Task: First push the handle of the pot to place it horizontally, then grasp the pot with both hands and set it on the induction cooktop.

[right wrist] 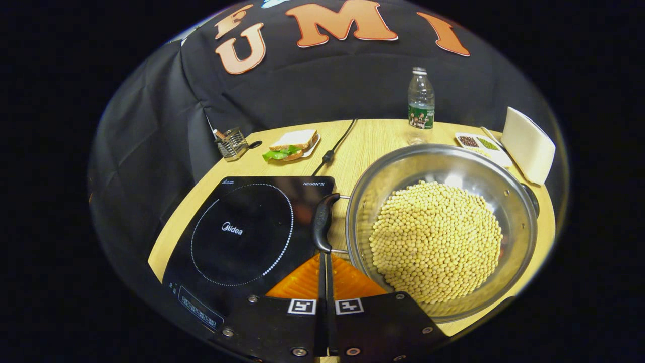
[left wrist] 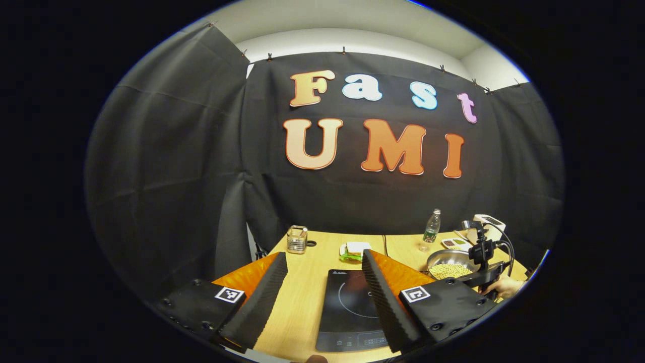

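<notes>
Step in hand, as I judge it: the handle push. My right gripper (right wrist: 325, 262) has its fingers pressed together with nothing between them, tips just short of, or perhaps touching, the black near-side handle (right wrist: 321, 222) of the pot (right wrist: 443, 171); I cannot tell which. The closed fingers look set up as a pusher, not a grasp.

Pot: steel, wide, heaped with pale soybeans (right wrist: 436, 239), sitting on the worktop (right wrist: 373, 136) just beside the right edge of the induction cooktop (right wrist: 242, 237). The handle overhangs the cooktop's edge. A second dark handle (right wrist: 531, 199) shows on the far rim. Whether the near handle already lies horizontal I cannot say.

My left gripper (left wrist: 322, 287) hangs over the cooktop (left wrist: 347, 307) with fingers spread wide, holding nothing, well apart from the pot (left wrist: 448, 264).

Next move, my estimate: nudge the handle flat with the closed tips, then open the right fingers for one handle and bring the left across to the other. The load is heavy and loose, so the lift must stay level.

Surroundings: pale wooden worktop, black cloth walls. Also present: sandwich (right wrist: 292, 143), water bottle (right wrist: 421, 103), wire holder (right wrist: 231, 142), white box (right wrist: 528, 144), small tray of seeds (right wrist: 481, 145), cooktop cable (right wrist: 335, 146).
</notes>
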